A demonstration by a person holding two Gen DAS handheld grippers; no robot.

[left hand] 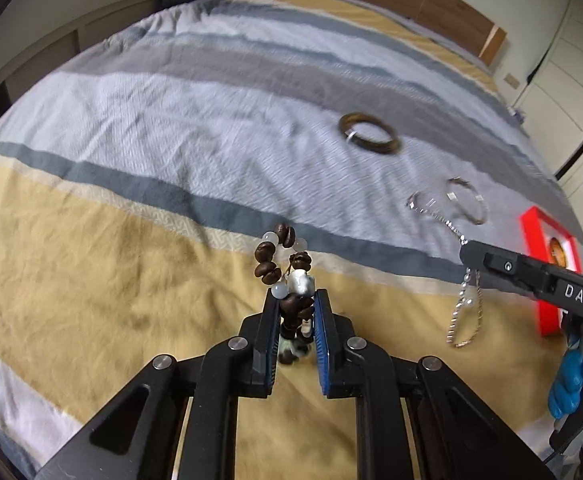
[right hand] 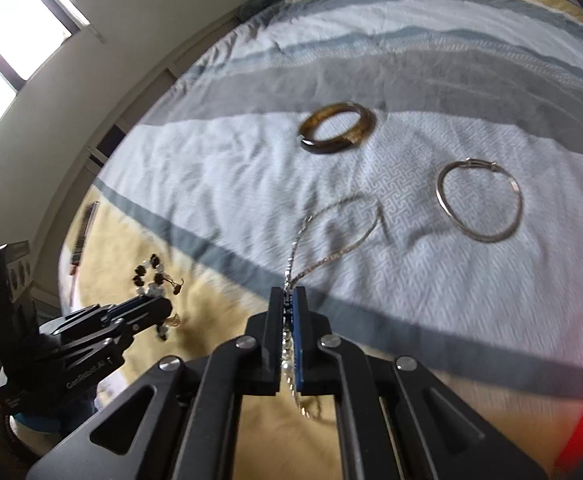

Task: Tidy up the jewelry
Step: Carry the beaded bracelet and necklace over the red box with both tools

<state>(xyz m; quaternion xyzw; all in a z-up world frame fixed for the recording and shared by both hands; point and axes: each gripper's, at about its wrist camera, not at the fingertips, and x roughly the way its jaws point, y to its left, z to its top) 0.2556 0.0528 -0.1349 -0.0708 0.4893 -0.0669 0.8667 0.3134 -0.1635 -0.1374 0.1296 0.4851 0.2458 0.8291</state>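
Jewelry lies spread over a bed (left hand: pixel 139 128) covered in yellow, grey and white stripes, and two pieces of it are lifted off the cloth. Nearest in the left wrist view, the left claw (left hand: pixel 296 300) is narrowed onto a beaded bracelet (left hand: pixel 279 256) of dark brown and pale round beads, its blue pads pressing the lower beads while the rest of the loop stands up above the fingertips over the yellow stripe. To the right in that view, the right claw (right hand: pixel 290 294) is pinched tight on a silver chain (right hand: pixel 331 236); one end of the chain hangs down below its tips, and the other runs forward and rests in a loose curve on the white stripe. A hand (left hand: pixel 575 380) in a blue glove grips the right tool at the frame's edge, and just behind it a red box (left hand: pixel 547 248) sits on the bed near the right margin. Farther on, beyond the chain, a thin silver bangle (right hand: pixel 479 204) lies flat on the white patterned cloth, apart from the chain. Farther still, a brown bangle (right hand: pixel 337 128) lies flat where the white stripe meets the grey one, well apart from both claws
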